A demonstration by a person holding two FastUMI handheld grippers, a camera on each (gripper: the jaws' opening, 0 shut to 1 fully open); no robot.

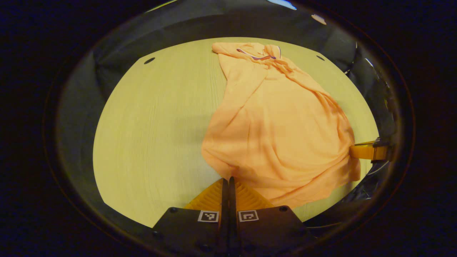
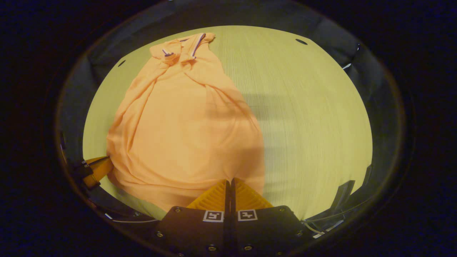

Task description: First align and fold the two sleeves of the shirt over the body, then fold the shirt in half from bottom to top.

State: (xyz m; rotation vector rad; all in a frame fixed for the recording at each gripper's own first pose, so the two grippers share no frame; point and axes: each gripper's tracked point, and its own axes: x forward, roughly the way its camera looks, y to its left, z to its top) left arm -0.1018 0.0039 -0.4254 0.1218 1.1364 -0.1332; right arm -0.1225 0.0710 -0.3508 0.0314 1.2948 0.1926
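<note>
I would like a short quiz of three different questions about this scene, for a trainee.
1. True or false: the shirt lies flat and smooth on the table.
2. Which end of the shirt lies farthest from both tongs? A) collar B) bottom hem
3. Fill in: the fingers of the left tongs and the right tongs are pressed ____.

Key:
1. False; it is bunched, with many wrinkles.
2. A; the collar lies at the far side, the hem near the tongs.
3. together

Matt cloth shirt (image 1: 278,135) (wood-grain table (image 1: 157,135))
</note>
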